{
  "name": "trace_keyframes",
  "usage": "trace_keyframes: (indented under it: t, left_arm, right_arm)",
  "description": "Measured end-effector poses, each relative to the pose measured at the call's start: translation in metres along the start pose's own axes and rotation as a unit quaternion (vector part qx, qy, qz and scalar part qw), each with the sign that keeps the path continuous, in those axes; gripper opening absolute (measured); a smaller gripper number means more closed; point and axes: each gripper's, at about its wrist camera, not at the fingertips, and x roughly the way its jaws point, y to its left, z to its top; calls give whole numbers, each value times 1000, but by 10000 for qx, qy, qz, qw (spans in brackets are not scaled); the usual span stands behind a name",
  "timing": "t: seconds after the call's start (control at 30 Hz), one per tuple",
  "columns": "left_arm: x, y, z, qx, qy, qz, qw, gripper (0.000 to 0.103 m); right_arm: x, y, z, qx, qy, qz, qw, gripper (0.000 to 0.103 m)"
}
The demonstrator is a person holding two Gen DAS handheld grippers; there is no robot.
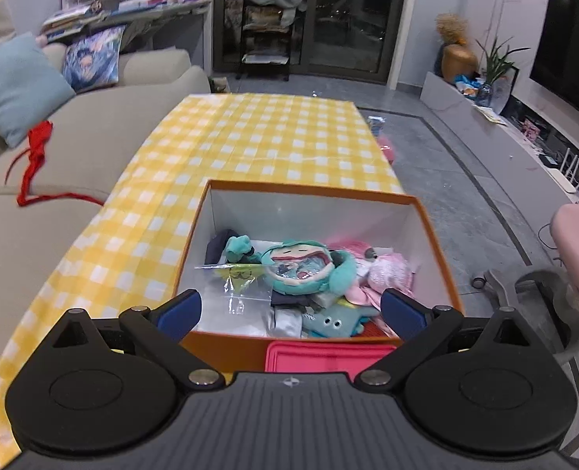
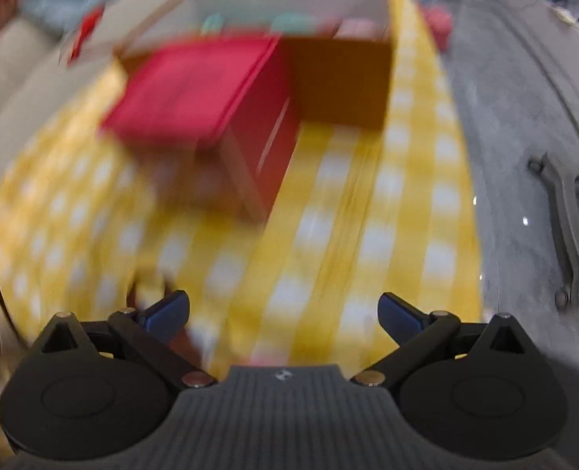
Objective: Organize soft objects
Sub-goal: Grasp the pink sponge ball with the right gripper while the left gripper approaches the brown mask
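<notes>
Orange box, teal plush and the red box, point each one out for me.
orange box [image 1: 309, 195]: left wrist view, far rim.
teal plush [image 1: 344, 274]: left wrist view, its teal side.
red box [image 2: 187, 86]: right wrist view, blurred top face.

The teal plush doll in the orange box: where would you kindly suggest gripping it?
Probably across the teal plush doll's round head, coming straight down through the orange box's open top. It lies face-up atop the pile, and the left gripper is already open above it.
</notes>
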Motion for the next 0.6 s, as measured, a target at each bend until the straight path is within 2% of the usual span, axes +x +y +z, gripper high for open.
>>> trace_keyframes:
  t: [0.2,0.3,0.33,0.37,0.43,0.53,0.6]
  left_arm:
    - [-50,-8,-10,220,-133,269,9993,103]
    - [-70,-8,-17,315,-110,286,9990,103]
    - [-75,-7,-20,348,-61,271,9990,103]
    - [-79,-6,-25,384,-14,259,9989,103]
    - [-85,-3,-35,448,96,225,9987,103]
    - [-90,4,-58,568,320,67,9978,103]
    - [-88,8,-73,628,533,-34,9966,103]
  right_arm:
    - [24,28,-34,-738,659,-306,9946,99]
    - [32,22,-35,-710,755,-461,9935,85]
    - [33,18,-35,-618,729,-457,9944,84]
    - [32,12,-35,-449,684,-357,9960,82]
    - [31,2,-36,-172,618,-53,9979,72]
    - [31,1,-38,8,521,200,9984,53]
    - [28,6,-39,30,424,227,9988,50]
